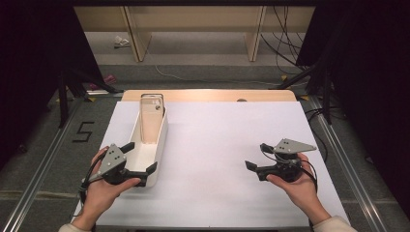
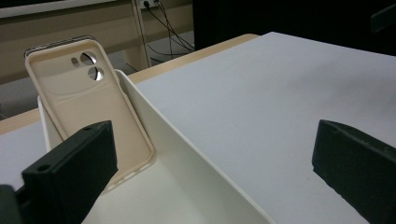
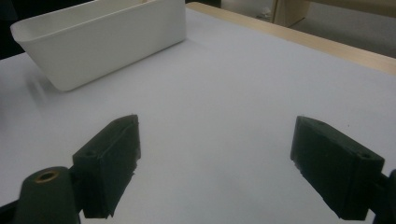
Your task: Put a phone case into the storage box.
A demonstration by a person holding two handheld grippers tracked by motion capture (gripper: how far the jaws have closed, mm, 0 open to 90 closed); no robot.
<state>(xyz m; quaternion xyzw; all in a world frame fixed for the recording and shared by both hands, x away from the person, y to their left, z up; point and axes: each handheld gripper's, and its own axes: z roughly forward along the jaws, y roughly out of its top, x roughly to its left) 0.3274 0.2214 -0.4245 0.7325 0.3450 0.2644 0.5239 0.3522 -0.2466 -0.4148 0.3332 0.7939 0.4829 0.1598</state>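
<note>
Left gripper (image 1: 141, 158) at near end of white bin (image 1: 162, 140), jaws spread wide, nothing between them; one jaw over the bin's inside, the other outside its right wall over the white sheet (image 1: 217, 140). Held from below by left hand (image 1: 104, 186). Beige phone case (image 2: 88, 102) inside the bin at its far end, standing nearly upright, leaning against the far wall, inner face and camera cutouts toward the gripper. Clear of both jaws, not touched. Right gripper (image 1: 256, 157) well apart on the right side of the sheet, held by right hand (image 1: 297, 186), jaws also wide apart and empty, low over bare sheet, pointing left toward the bin. Wooden table edge (image 1: 208, 94) beyond the sheet.
</note>
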